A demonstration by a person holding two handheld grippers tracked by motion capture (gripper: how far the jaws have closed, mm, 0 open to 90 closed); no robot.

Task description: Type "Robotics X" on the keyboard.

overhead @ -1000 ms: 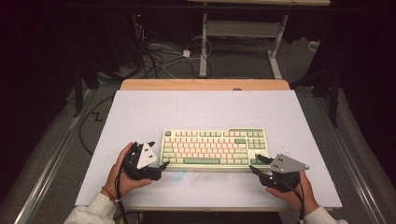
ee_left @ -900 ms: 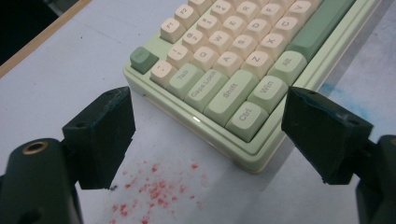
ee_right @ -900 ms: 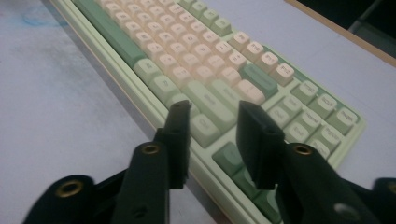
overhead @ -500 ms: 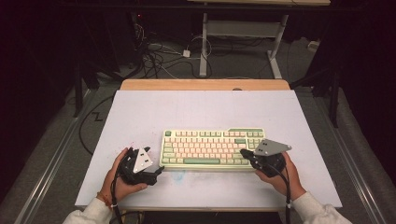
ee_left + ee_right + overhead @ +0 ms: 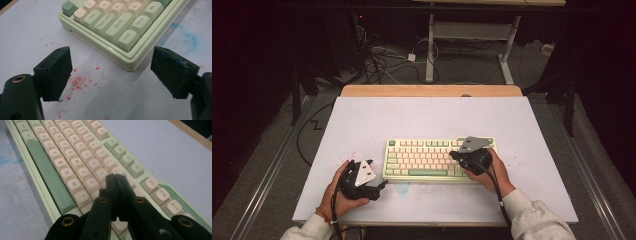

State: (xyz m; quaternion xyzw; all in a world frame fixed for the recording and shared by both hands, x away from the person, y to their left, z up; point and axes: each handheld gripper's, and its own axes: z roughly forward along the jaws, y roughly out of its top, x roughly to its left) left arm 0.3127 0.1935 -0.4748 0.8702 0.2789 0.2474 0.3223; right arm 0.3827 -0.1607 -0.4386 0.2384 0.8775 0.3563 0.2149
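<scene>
1. A green and cream keyboard was seen lying flat on the white table cover, at about the 6 o'clock part of the cover, near the person's edge.
2. The right gripper was held over the right part of the keyboard, at about 3 o'clock from its middle; in the right gripper view its jaws were seen clenched together with nothing between them, above the cream letter keys. Whether the tips touched a key could not be told.
3. The jaws of the right gripper had just been closing.
4. The left gripper was held just off the keyboard's left end, at about 8 o'clock from its middle, low over the cover.
5. In the left gripper view its jaws stood released and wide apart, empty, and the keyboard's near left corner with the Ctrl key was seen ahead between them.
6. Red specks were seen on the cover between those jaws.
</scene>
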